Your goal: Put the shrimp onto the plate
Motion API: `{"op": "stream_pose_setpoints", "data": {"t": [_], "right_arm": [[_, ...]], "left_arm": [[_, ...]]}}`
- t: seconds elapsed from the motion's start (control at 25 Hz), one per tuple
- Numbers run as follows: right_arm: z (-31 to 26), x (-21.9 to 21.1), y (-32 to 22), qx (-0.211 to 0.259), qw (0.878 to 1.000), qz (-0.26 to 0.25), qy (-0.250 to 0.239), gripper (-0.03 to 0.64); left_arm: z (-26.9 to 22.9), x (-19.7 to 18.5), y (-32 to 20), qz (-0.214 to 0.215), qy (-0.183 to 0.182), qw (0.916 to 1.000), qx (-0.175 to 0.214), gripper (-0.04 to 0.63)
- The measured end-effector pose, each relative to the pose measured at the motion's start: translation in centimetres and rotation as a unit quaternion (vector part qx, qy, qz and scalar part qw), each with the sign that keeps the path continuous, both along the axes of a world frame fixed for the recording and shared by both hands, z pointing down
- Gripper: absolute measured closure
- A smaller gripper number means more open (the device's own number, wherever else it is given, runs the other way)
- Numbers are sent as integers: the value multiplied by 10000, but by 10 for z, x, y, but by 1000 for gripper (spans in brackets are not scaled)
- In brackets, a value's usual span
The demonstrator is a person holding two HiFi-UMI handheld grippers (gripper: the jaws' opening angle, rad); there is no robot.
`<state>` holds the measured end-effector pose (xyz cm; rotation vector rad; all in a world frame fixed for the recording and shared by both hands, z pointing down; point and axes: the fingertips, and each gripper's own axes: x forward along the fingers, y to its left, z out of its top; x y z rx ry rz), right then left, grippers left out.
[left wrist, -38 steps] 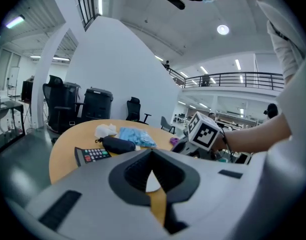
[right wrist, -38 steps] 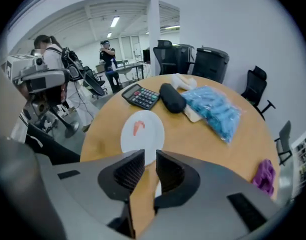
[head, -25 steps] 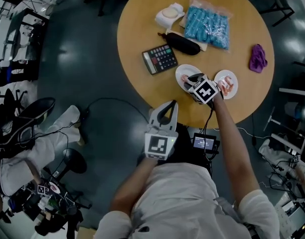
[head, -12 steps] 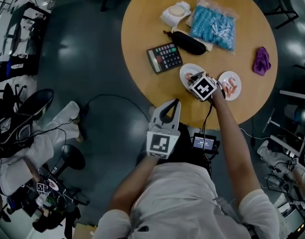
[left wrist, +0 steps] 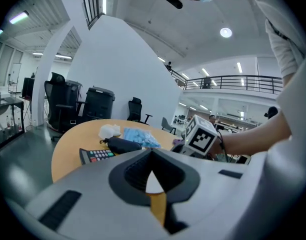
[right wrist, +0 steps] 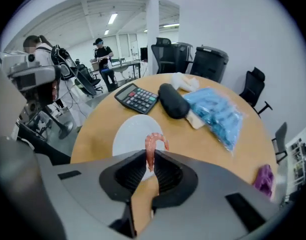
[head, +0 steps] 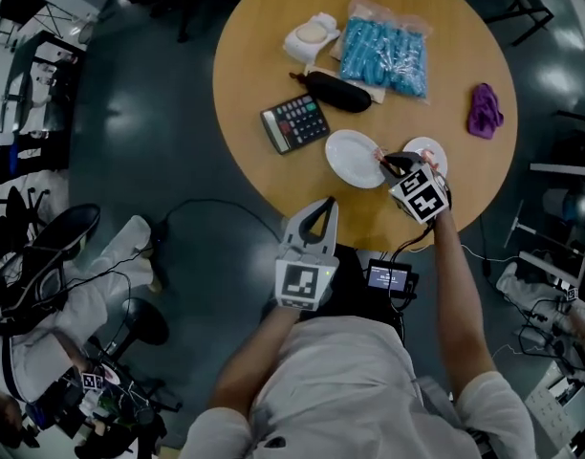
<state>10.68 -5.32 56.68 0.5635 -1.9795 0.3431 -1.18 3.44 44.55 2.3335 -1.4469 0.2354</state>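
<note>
The right arm point(head: 460, 295) reaches out toward one o'clock, and the right gripper point(head: 393, 163) tips steeply down, aimed at about eleven o'clock. Its jaws have just been closing and pinch the shrimp point(right wrist: 152, 146). The left gripper point(head: 318, 208) is held close in, pointing to twelve o'clock, jaws together on nothing.

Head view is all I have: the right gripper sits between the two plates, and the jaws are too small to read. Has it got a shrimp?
Observer: Yes. In the right gripper view, the right gripper has just been closing its jaws, and they are clamped on a pink shrimp. The curled end sticks out past the tips.
Operator: What's behind it?
Observer: In that view the shrimp hangs in front of the bare white plate. As far as I can tell it is clear of the plate.
Operator: Left gripper?
Observer: The left gripper view shows the left gripper shut, with nothing between its jaws.
</note>
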Motion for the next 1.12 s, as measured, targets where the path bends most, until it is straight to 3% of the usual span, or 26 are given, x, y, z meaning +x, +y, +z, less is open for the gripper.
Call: {"op": "stream_pose_setpoints", "data": {"t": [0.16, 0.28, 0.52, 0.68, 0.8, 0.96, 1.12], "right_arm": [[14, 81, -19, 84, 9982, 411, 435, 560], [33, 117, -32, -65, 9962, 633, 598, 560], [62, 125, -40, -385, 9957, 450, 710, 560], [62, 120, -40, -392, 9962, 447, 642, 557], [55, 117, -39, -403, 9966, 506, 517, 511], [39, 121, -36, -245, 9971, 636, 337, 508], [-26, 119, -28, 674, 9893, 1139, -621, 569]], "left_arm": [[-12, 13, -3, -21, 147, 9999, 32, 588], [-6, 25, 1, 22, 127, 9999, -89, 588], [8, 45, 6, 191, -114, 9996, -148, 588], [2, 52, 6, 89, 20, 9999, -140, 588], [-3, 53, 6, 105, 13, 9999, -105, 588], [-10, 54, 7, 143, -15, 9999, -56, 588], [-23, 56, 7, 301, -32, 9995, 116, 588]]}}
